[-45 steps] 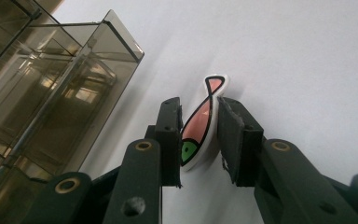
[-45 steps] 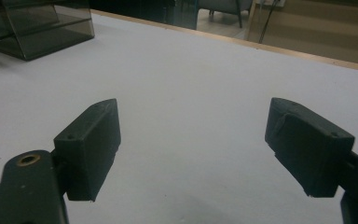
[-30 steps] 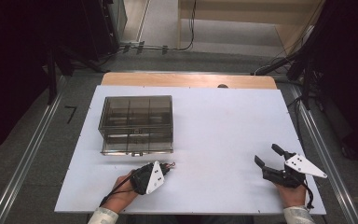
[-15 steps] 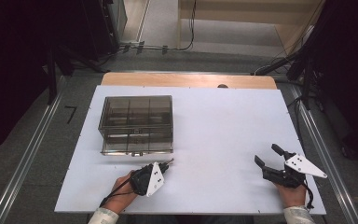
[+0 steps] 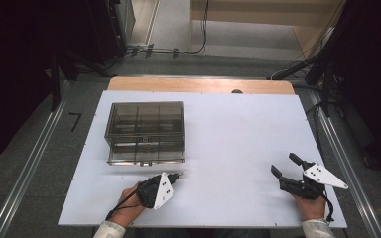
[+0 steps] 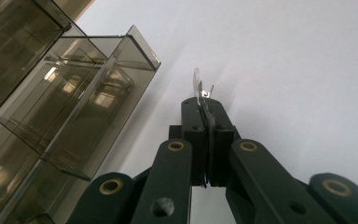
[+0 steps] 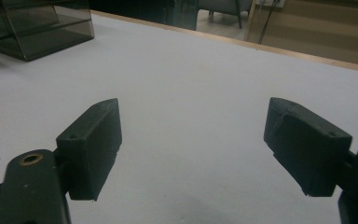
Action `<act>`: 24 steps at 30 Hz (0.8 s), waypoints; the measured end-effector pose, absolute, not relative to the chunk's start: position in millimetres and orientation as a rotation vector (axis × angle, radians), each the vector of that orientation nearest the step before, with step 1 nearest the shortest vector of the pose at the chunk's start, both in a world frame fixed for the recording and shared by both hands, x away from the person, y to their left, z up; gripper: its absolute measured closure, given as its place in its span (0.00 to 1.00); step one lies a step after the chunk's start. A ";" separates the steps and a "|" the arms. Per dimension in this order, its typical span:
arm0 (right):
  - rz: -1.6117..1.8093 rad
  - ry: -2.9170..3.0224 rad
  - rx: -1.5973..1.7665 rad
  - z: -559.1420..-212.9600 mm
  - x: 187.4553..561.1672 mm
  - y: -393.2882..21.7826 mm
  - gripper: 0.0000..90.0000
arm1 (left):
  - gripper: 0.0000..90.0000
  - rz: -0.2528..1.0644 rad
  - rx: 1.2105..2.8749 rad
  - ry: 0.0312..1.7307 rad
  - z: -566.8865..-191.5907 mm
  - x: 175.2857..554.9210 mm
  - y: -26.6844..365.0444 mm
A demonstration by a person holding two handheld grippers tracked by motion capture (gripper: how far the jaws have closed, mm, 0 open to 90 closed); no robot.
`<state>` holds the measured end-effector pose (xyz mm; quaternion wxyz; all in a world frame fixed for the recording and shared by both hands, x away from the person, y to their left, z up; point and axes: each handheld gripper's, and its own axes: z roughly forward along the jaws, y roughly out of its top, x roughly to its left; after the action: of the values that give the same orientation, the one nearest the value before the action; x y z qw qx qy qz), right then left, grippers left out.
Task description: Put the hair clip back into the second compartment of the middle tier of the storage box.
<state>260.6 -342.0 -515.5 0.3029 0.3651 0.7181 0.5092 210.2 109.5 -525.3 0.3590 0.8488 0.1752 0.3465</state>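
A smoky clear plastic drawer box (image 5: 146, 131) stands on the left half of the white table (image 5: 238, 134); it also shows in the left gripper view (image 6: 51, 102) and the right gripper view (image 7: 37, 28). My left gripper (image 5: 177, 175) lies low on the table just in front of the box's right corner. Its jaws have just been closing and are shut on a small thin clear piece with a metal tip (image 6: 198, 86), which sticks out beyond the left gripper (image 6: 207, 105). My right gripper (image 5: 285, 164) rests near the front right, with its jaws wide open and bare table between them (image 7: 191, 140).
A wooden strip (image 5: 203, 85) borders the table's far edge. Metal rails (image 5: 347, 168) run along both sides of the table. Cables (image 5: 168, 49) and dark stands sit on the floor beyond. Bare white surface stretches between the two grippers.
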 end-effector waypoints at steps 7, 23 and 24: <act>1.350 1.904 0.967 -515.5 260.6 -342.0 0.20 | 1.00 0.797 2.084 0.528 -517.4 210.6 124.2; 1.348 1.903 0.965 -515.6 260.9 -342.0 0.20 | 1.00 0.698 1.865 0.624 -499.6 211.9 152.9; 1.347 1.904 0.965 -515.5 260.9 -342.1 0.20 | 1.00 0.698 1.855 0.629 -499.2 212.0 154.1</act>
<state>260.9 -342.1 -515.5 0.3039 0.3643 0.7186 0.5084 212.0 154.1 -499.2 0.5064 0.7692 0.2610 0.2895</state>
